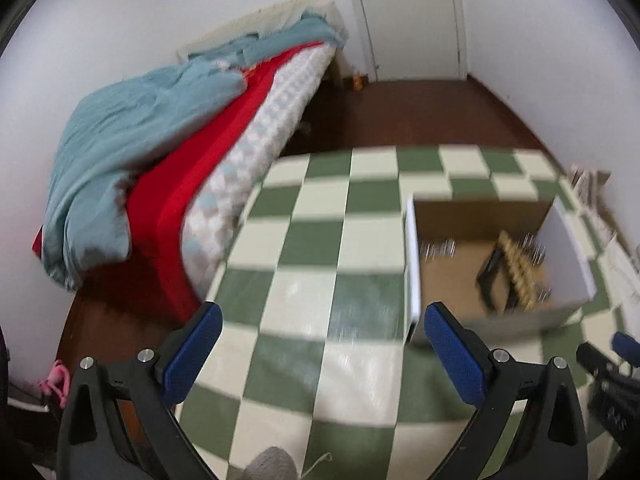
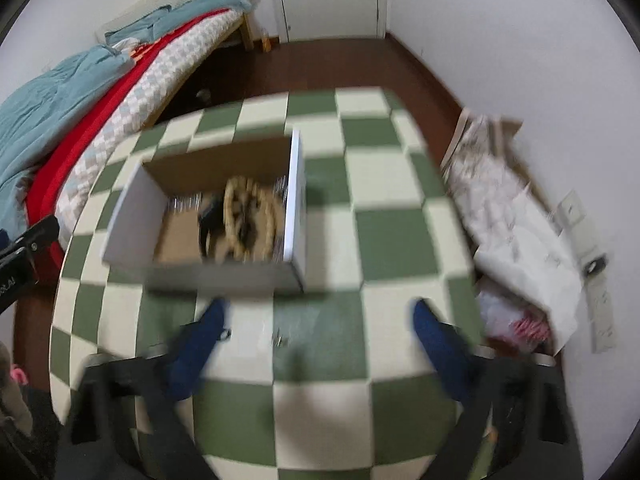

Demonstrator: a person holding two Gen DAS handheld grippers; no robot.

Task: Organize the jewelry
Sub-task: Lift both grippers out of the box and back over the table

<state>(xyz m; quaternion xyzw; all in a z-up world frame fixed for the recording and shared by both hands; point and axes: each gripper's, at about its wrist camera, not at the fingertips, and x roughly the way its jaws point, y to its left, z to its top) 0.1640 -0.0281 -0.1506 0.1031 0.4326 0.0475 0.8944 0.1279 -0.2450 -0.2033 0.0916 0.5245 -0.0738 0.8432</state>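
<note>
An open white cardboard box [image 2: 132,216] stands on the round green-and-cream checkered table [image 2: 384,240]. Inside lie a beaded bracelet [image 2: 236,216], a black item [image 2: 210,220] and thin silvery pieces, all blurred. The box also shows in the left wrist view [image 1: 568,248], to the right of my left gripper [image 1: 322,322]. My left gripper is open and empty over the table. My right gripper [image 2: 318,316] is open and empty just in front of the box. A small metal piece [image 2: 280,339] lies on the table between its fingers.
A bed [image 1: 168,168] with blue and red bedding stands left of the table. A white door [image 1: 404,16] is at the back. A carton with white wrapping [image 2: 516,232] sits right of the table by the wall.
</note>
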